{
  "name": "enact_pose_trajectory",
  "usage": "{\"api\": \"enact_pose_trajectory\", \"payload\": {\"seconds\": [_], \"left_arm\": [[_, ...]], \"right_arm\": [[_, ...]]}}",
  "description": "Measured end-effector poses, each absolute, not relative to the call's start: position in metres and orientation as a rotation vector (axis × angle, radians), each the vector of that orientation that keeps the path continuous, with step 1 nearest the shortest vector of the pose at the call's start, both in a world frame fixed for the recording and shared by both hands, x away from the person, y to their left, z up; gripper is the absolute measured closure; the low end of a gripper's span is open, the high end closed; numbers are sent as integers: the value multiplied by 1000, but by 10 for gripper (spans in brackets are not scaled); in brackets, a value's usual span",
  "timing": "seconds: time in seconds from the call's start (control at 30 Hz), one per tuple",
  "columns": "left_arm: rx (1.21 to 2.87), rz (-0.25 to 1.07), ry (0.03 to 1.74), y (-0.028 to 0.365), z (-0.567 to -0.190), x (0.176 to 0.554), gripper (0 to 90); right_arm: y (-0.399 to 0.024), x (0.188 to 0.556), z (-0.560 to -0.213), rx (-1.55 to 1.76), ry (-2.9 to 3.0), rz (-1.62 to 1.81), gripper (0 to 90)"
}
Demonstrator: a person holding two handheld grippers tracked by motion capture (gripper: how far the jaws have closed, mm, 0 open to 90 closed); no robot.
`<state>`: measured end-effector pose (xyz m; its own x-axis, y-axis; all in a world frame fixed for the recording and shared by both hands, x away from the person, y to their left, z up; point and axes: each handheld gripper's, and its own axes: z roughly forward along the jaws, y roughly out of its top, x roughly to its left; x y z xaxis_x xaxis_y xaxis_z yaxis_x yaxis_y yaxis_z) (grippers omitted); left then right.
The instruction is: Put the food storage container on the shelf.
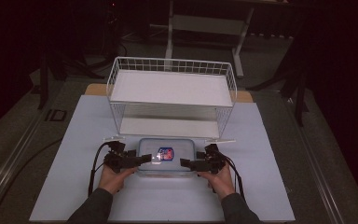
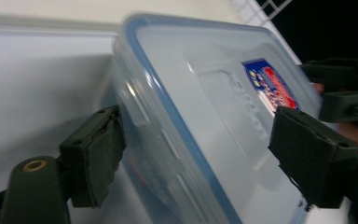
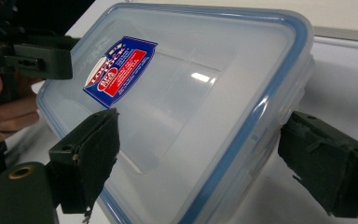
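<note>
Flat on the table, the clear blue-rimmed lidded box (image 1: 167, 156) sits between both released tongs (image 1: 144, 159) (image 1: 187, 163).

A lidded box (image 1: 166, 157) lies on the table (image 1: 74, 186), before a wire rack (image 1: 172, 95).

Label (image 1: 166, 153) print on container lid (image 3: 186, 93) too small to read; container's near corner cut off at lower edge, right gripper view.
</note>
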<state>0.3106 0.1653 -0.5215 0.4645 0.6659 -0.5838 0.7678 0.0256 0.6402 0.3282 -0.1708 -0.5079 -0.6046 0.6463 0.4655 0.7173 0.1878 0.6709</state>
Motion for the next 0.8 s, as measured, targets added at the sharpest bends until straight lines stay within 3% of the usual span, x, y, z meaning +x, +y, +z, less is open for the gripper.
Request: {"api": "enact_pose_trajectory", "payload": {"seconds": [0.33, 0.67, 0.7, 0.8], "left_arm": [[1679, -183, 1265, 167, -523, 312, 174], [1614, -231, 1266, 181, -523, 307, 336], [1617, -227, 1250, 183, -520, 304, 355], [1622, -221, 1233, 186, -517, 298, 394]], "right_arm": [[-170, 332, -514, -1361, -2282, -1381, 99], [-181, 325, -512, -1350, -2231, -1367, 203], [-183, 324, -510, -1363, -2216, -1375, 266], [-190, 322, -508, -1354, -2191, -1412, 346]]}}
